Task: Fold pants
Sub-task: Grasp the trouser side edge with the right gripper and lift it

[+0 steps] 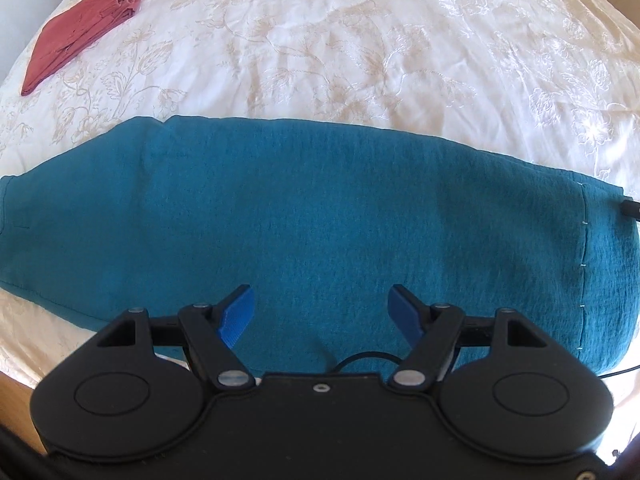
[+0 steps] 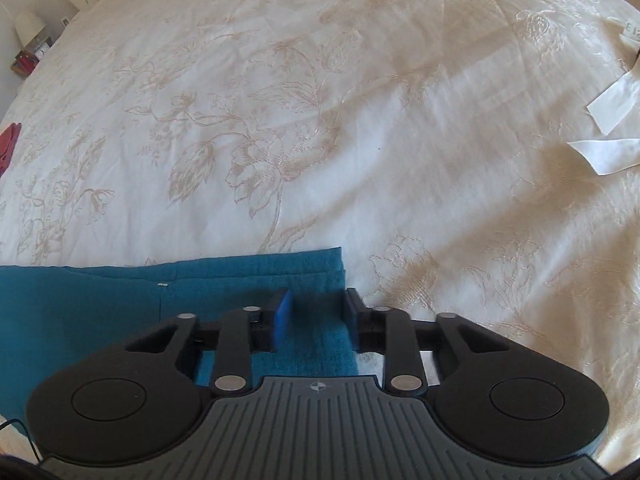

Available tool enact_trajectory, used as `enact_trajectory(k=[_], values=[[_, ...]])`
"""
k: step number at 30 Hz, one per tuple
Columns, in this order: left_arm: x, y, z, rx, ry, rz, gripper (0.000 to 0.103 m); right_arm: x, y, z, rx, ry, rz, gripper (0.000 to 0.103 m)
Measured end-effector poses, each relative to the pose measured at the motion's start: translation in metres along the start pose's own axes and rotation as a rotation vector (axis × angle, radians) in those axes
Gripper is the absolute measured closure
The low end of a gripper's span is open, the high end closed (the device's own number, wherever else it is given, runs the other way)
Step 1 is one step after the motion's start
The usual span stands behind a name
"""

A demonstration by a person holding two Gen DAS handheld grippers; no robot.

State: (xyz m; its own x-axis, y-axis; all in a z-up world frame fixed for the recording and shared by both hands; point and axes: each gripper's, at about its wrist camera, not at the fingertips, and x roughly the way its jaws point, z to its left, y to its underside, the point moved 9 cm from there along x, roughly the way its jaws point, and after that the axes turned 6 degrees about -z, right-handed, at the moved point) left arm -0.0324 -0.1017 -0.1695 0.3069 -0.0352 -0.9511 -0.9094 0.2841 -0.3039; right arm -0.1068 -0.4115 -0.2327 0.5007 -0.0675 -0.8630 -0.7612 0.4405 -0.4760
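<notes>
While the left gripper [image 1: 324, 312] points down with its blue pads [image 1: 236, 316] spread wide and nothing between them, it hangs over the near edge of the teal pants [image 1: 320, 208]. From where it hangs, the pants lie flat in a long band running from 9 o'clock to 3 o'clock across a cream embroidered bedspread [image 1: 360, 60]. A hem seam with pale stitches shows toward 3 o'clock, and a small black tip [image 1: 630, 208] pokes in just past it. A folded red garment [image 1: 84, 28] sits well apart at 10 o'clock.

Over at the right gripper [image 2: 318, 310], the fingers stand at a narrow gap, with the end of the pants [image 2: 100, 312] lying between them; the right-hand finger [image 2: 352, 312] sits right at the cloth's edge, and I cannot see the pads pinching it. Bare bedspread [image 2: 320, 120] fills everything from 10 to 3 o'clock. White strips [image 2: 612, 108] lie at 2 o'clock, and a lamp [image 2: 28, 26] stands off the bed at 10 o'clock.
</notes>
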Motion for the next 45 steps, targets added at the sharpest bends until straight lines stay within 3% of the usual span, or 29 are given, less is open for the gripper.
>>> enact_trajectory(k=[4,8,11,13,15,19,24,27,35,38,40,45], values=[[0.002,-0.006,-0.009,0.000,-0.002,0.003,0.028,-0.014,-0.010,0.014,-0.061,-0.034,-0.037,0.098],[0.003,-0.012,-0.017,0.016,-0.003,-0.006,0.028,-0.021,-0.033,0.014,-0.062,-0.011,-0.107,0.098],[0.005,-0.014,-0.023,0.025,0.000,-0.001,0.028,0.002,-0.033,0.002,-0.044,0.003,-0.042,0.097],[0.005,-0.015,-0.026,0.033,-0.001,-0.001,0.028,0.008,-0.027,-0.004,-0.010,0.006,0.002,0.085],[0.004,-0.015,-0.028,0.042,0.002,-0.002,0.028,0.001,-0.020,-0.011,0.061,-0.028,0.001,0.081],[0.008,-0.011,-0.032,0.051,0.011,0.016,0.028,-0.016,0.007,-0.023,0.145,-0.085,0.030,0.063],[0.013,-0.009,-0.043,0.093,0.022,0.031,0.028,-0.021,0.059,-0.032,0.165,-0.093,0.132,0.062],[0.013,-0.009,-0.048,0.113,0.022,0.032,0.028,-0.023,0.078,-0.026,0.190,-0.151,0.150,0.058],[0.011,-0.009,-0.045,0.116,0.010,0.030,0.028,0.000,0.078,-0.004,0.275,-0.270,0.189,0.051],[0.012,-0.010,-0.044,0.103,0.011,0.034,0.028,0.002,0.075,0.001,0.265,-0.280,0.189,0.057],[0.014,-0.010,-0.045,0.101,0.013,0.034,0.028,0.000,0.073,0.003,0.235,-0.262,0.180,0.087],[0.021,-0.018,-0.059,0.127,0.025,0.019,0.028,-0.025,0.063,0.009,0.208,-0.250,0.122,0.095]])
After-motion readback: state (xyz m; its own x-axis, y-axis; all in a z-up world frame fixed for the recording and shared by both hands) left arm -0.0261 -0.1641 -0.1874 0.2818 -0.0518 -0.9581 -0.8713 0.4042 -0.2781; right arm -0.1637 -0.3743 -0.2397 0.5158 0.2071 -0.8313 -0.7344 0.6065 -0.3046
